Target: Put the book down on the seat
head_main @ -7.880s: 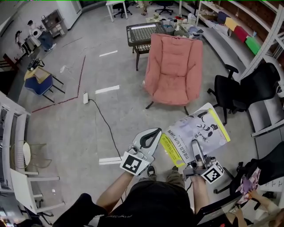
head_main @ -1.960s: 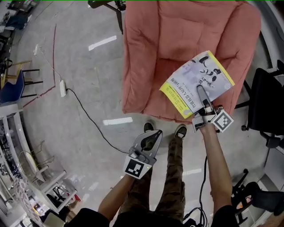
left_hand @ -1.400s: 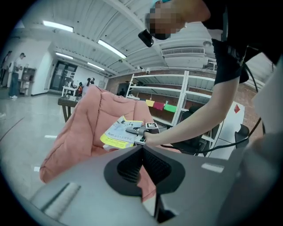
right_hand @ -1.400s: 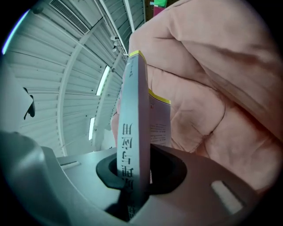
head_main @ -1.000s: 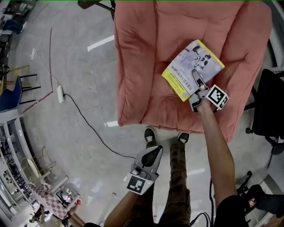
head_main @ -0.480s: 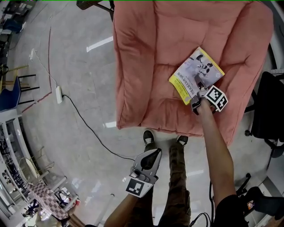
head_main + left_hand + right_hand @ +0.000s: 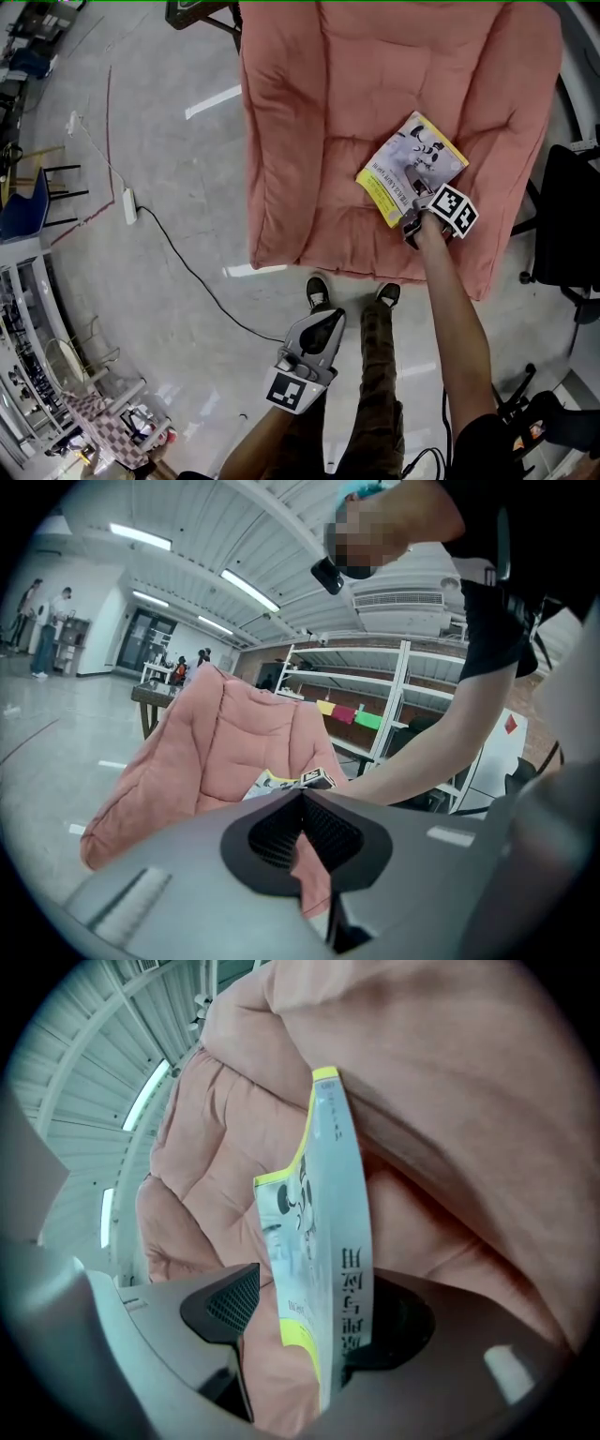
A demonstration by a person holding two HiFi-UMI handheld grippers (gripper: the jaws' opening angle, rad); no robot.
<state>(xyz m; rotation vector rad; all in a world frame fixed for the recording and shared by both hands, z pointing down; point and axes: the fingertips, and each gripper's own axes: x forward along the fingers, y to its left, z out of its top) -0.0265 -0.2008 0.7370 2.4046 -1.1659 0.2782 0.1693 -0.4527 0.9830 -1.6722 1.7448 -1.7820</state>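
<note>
The book [image 7: 411, 167] lies cover up on the pink cushioned seat [image 7: 309, 112], toward its front right part, with the yellow strip along the edge nearest the chair's front. The right gripper [image 7: 413, 212] is down at the book's near corner, the person's arm reaching over the seat's front edge. Its jaws have just been opening and now stand wide. In the right gripper view the book [image 7: 323, 1232] sits edge-on between them, a clear gap separating it from one mesh pad [image 7: 232, 1305], its other face close by the opposite jaw without being pinched. The left gripper [image 7: 327, 319] hangs over the grey floor [image 7: 169, 141] beside the person's legs, well apart from the chair, jaws closed together on nothing. A black cable [image 7: 192, 272] trails across the floor nearby.
</note>
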